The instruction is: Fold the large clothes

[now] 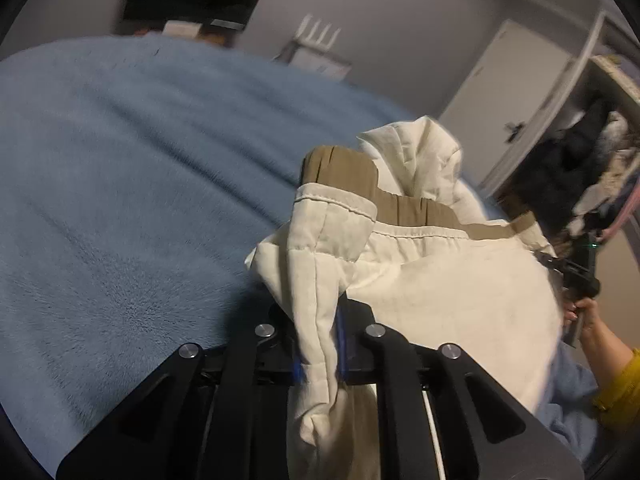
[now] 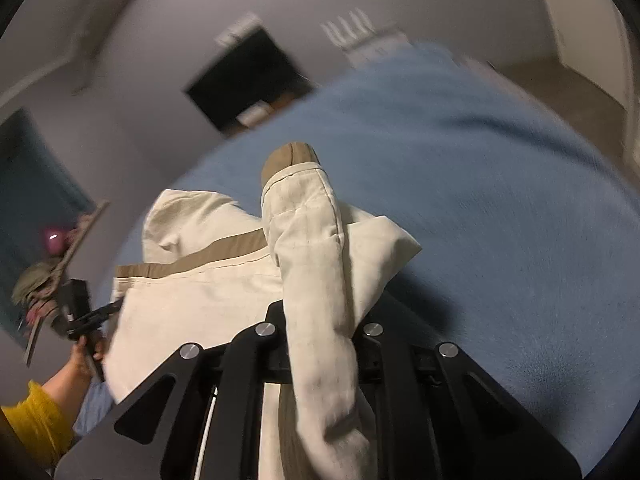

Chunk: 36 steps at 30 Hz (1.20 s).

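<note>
The garment (image 1: 460, 292), cream with a tan band, is being held up over the blue bed (image 1: 120, 200). The left gripper (image 1: 320, 344) jaws are being kept narrow, pinching a hemmed corner; the right gripper (image 2: 320, 340) jaws likewise. Soft, light, floppy cloth is judged best taken at stitched edges. A closet is being shown only by the left view, a teal door only by the right.

Readable text: none
Labels, brands: none legible on garment (image 1: 440, 300) or blanket (image 1: 120, 160)
Numbers, signs: none; background blurred
</note>
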Motion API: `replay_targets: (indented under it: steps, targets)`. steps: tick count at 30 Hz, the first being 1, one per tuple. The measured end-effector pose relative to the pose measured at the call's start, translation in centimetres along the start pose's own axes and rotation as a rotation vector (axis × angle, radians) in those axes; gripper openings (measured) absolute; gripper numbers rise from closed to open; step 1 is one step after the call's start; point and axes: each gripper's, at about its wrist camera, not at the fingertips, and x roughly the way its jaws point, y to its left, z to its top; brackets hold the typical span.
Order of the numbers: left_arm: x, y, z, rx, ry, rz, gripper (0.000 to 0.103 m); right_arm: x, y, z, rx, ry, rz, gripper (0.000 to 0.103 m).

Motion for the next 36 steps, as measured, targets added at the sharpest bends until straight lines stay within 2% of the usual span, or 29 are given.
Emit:
replay_targets:
  steps: [5, 6, 8, 9, 10, 12, 14, 18, 22, 25, 27, 30, 32, 34, 36]
  targets:
    - [1.7, 0.8, -0.1, -0.013, 0.051, 0.059, 0.026, 1.9, -1.1, -0.6, 0.079, 0.025, -0.048, 0.022]
    - [1.6, 0.8, -0.1, -0.008, 0.056, 0.076, 0.032, 2.1, -0.7, -0.4, 0.089, 0.031, -0.065, 0.026]
    - [1.1, 0.4, 0.3, -0.006, 0.055, 0.142, 0.044, 1.1, -0.2, -0.7, 0.098, 0.03, -0.117, 0.044]
    - [0.5, 0.3, 0.3, 0.004, 0.043, 0.196, 0.057, 0.1, 0.4, -0.8, 0.081, 0.018, -0.165, 0.047]
    - [-0.4, 0.0, 0.1, 0.01, 0.023, 0.216, 0.064, -0.9, 1.3, -1.0, 0.042, 0.001, -0.211, 0.053]
    - [-2.5, -0.9, -0.3, 0.014, -0.017, 0.255, 0.069, -3.0, 4.1, -1.9, -0.088, -0.053, -0.323, 0.06]
    - [-4.5, -2.3, -0.9, 0.031, -0.042, 0.269, 0.071, -4.9, 7.8, -3.7, -0.24, -0.098, -0.357, 0.064]
    - [-7.3, -7.8, -3.4, 0.063, -0.068, 0.326, 0.084, -6.4, 14.4, -9.0, -0.491, -0.119, -0.339, 0.067]
    - [-6.8, -13.1, -7.1, 0.078, -0.034, 0.31, 0.087, -5.1, 18.9, -14.6, -0.579, -0.065, -0.269, 0.067]
    - [-4.6, -17.0, -10.4, 0.12, 0.019, 0.337, 0.087, -3.6, 20.5, -17.7, -0.631, -0.038, -0.279, 0.067]
    - [-3.1, -18.7, -12.1, 0.149, 0.053, 0.373, 0.087, -2.9, 20.1, -19.3, -0.628, -0.011, -0.291, 0.067]
    - [-1.9, -18.6, -13.4, 0.149, 0.079, 0.405, 0.088, -1.0, 19.5, -19.7, -0.655, 0.015, -0.354, 0.067]
    - [-1.9, -17.9, -13.6, 0.161, 0.091, 0.43, 0.088, -1.2, 18.3, -19.7, -0.655, 0.009, -0.384, 0.067]
    - [-2.4, -16.7, -13.3, 0.15, 0.095, 0.473, 0.088, -1.9, 16.0, -18.9, -0.61, 0.002, -0.419, 0.067]
    - [-3.1, -14.5, -13.2, 0.08, 0.103, 0.498, 0.088, -2.9, 13.8, -17.8, -0.517, -0.009, -0.45, 0.067]
